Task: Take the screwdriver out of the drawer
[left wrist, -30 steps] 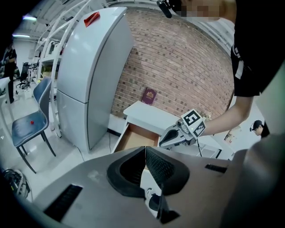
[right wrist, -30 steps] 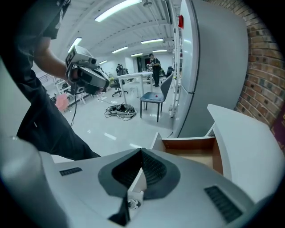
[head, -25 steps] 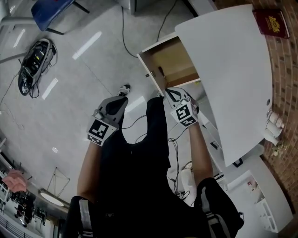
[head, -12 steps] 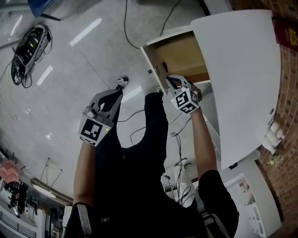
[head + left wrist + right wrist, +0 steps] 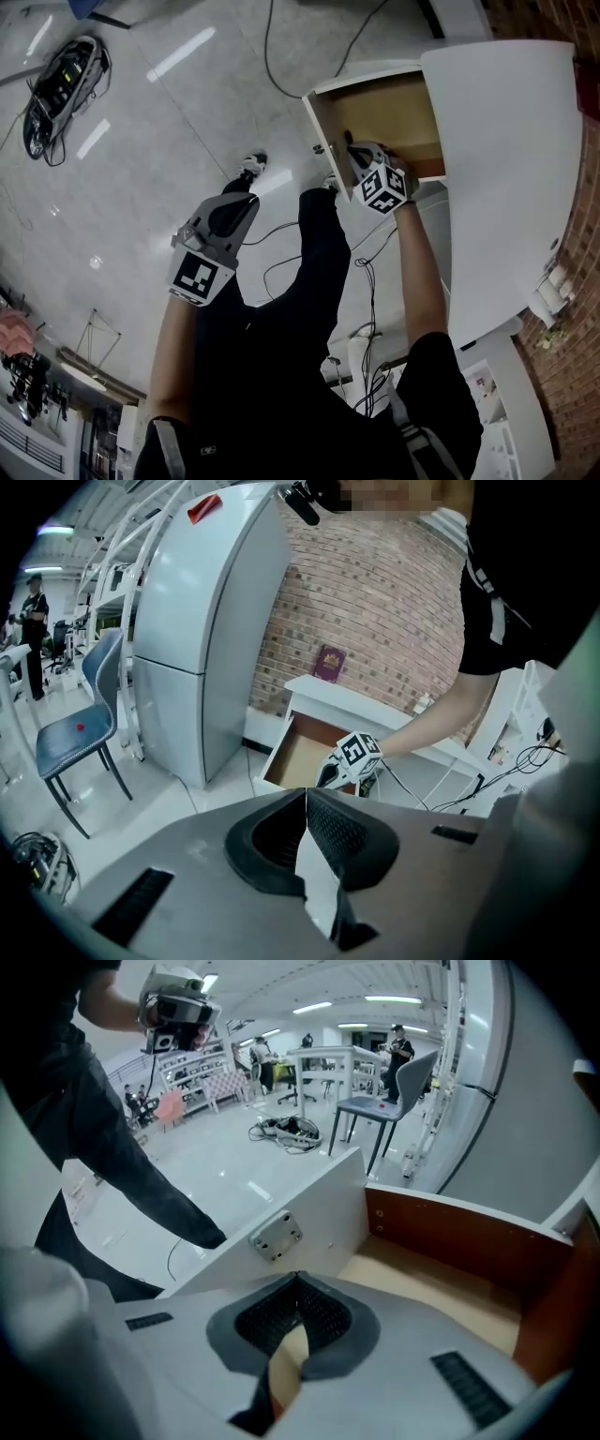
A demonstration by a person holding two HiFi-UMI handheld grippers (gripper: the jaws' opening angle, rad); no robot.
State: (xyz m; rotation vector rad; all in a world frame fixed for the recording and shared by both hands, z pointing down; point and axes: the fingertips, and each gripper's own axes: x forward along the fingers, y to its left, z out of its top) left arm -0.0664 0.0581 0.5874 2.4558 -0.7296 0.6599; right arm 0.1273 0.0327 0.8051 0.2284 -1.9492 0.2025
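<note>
So far only the drawer (image 5: pixel 398 105) stands pulled out; a small dark shape at its front edge, likely the screwdriver (image 5: pixel 346 139), lies inside. The right tool (image 5: pixel 353 150), clenched empty, hangs just beside it, the left tool (image 5: pixel 247 199), likewise clenched, well apart. Grasping and lifting remain.

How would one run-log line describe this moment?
step: before pickup | drawer: open | right gripper: shut, empty, over drawer | left gripper: shut, empty, over floor | screwdriver: not made out
</note>
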